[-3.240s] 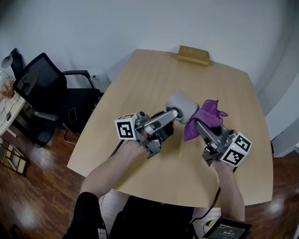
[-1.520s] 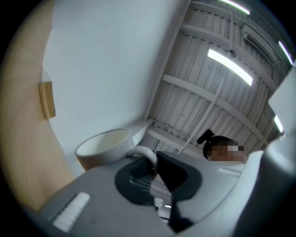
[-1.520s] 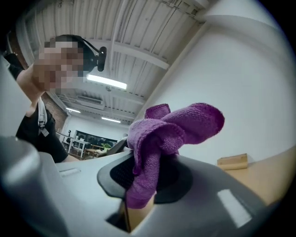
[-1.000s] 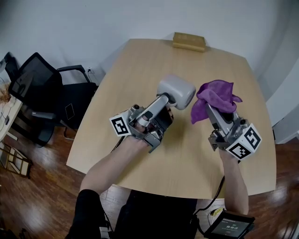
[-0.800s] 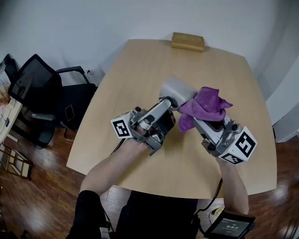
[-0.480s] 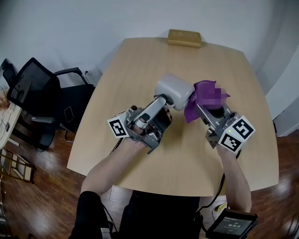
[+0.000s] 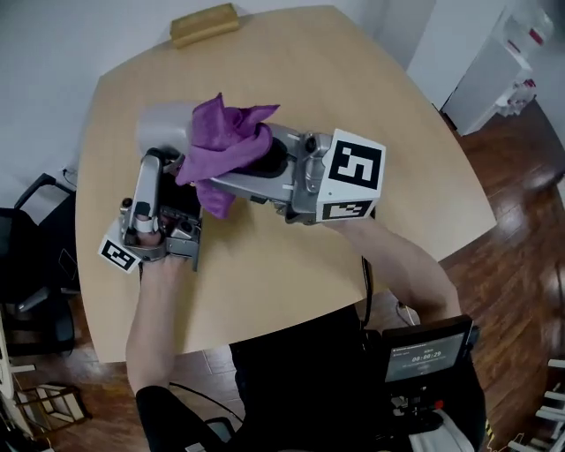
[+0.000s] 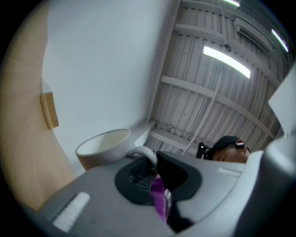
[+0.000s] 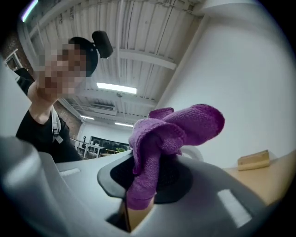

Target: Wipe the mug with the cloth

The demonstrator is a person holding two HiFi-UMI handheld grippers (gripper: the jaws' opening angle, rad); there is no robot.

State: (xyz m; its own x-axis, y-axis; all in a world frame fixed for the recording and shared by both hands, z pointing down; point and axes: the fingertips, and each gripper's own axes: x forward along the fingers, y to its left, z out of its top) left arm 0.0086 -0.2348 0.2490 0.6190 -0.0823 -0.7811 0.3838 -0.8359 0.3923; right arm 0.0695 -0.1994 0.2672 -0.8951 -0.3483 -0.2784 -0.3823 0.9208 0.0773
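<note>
In the head view, your left gripper (image 7: 152, 163) holds the mug (image 7: 163, 124), apparently lifted, over the far left part of the table (image 7: 371, 88). It sits short of the wooden block (image 7: 205, 24) at the far edge. Your right gripper (image 7: 265, 166) has the purple cloth (image 7: 225, 141) against the mug's side.

In the left gripper view, the jaws are nearly together, pinched on the mug's handle (image 8: 143, 155). That is a thin hold. If you press hard with the cloth, the mug may swivel about the handle or slip out and drop.

In the right gripper view, the jaws are clamped on a bunched fold of the cloth, with most of it loose above. Drag it too firmly and it could pull free.
</note>
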